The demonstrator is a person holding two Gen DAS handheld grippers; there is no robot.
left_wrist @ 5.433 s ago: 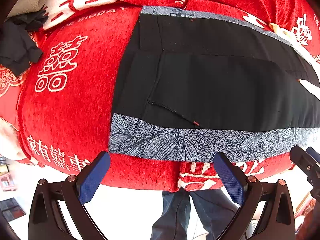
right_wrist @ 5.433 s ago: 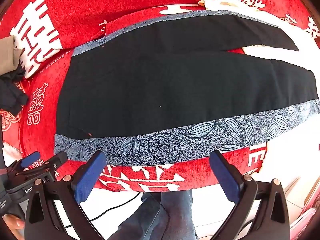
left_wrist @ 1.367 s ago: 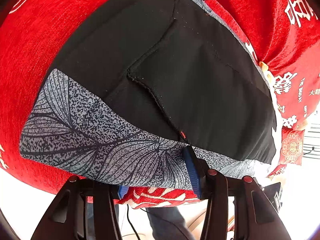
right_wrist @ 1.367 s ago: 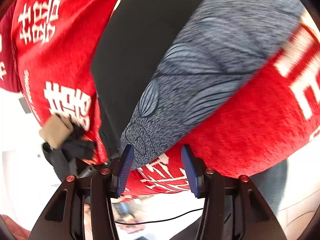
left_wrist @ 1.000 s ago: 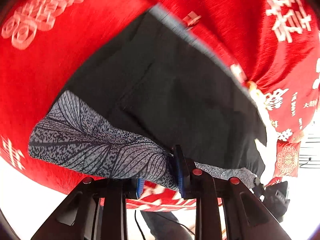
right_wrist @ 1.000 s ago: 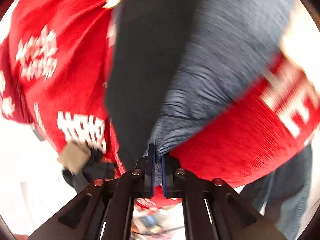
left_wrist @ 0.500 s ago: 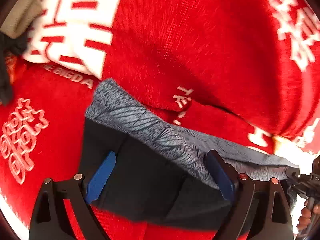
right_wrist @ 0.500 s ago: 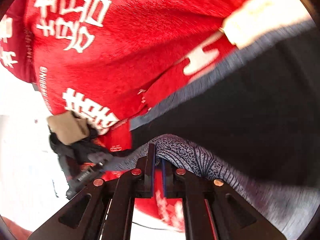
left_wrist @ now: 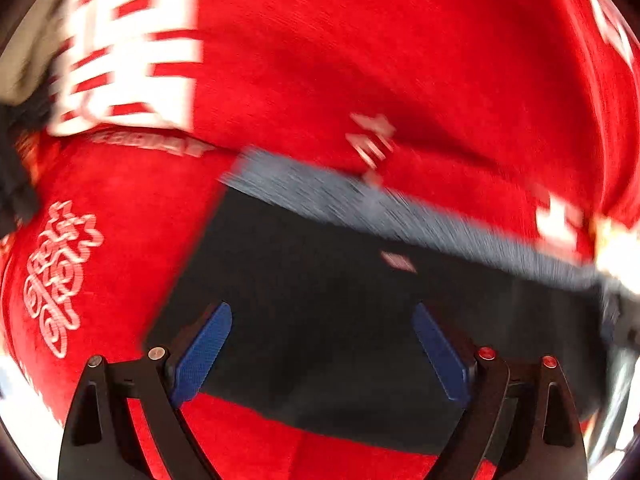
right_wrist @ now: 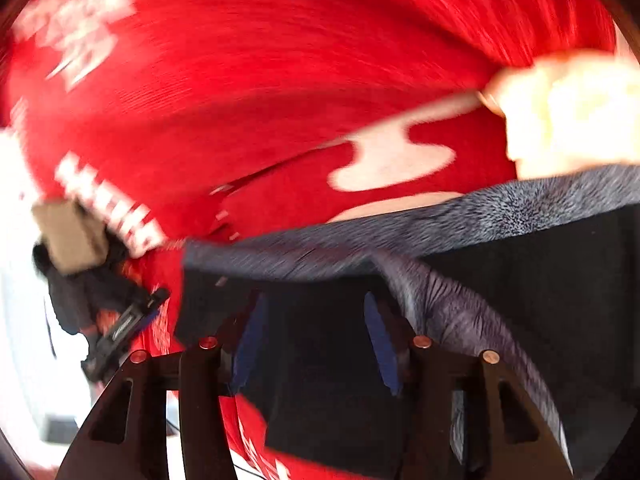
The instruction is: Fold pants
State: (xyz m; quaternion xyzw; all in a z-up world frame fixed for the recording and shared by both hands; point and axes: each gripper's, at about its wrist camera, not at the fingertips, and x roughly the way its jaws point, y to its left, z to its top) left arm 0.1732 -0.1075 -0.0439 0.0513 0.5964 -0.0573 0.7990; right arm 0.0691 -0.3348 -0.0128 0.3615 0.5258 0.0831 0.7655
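Two tongs open, pants (left_wrist: 328,320), blurred white lettering (left_wrist: 120,52)

The pants (left_wrist: 320,280) lie flat on the blanket (left_wrist: 360,60), their patterned band (left_wrist: 400,208) along the far edge. The left gripper (left_wrist: 320,344) sits over the pants near their left end. A clothes pile (right_wrist: 76,256) lies on the blanket beyond that end, left of the right gripper (right_wrist: 316,340).
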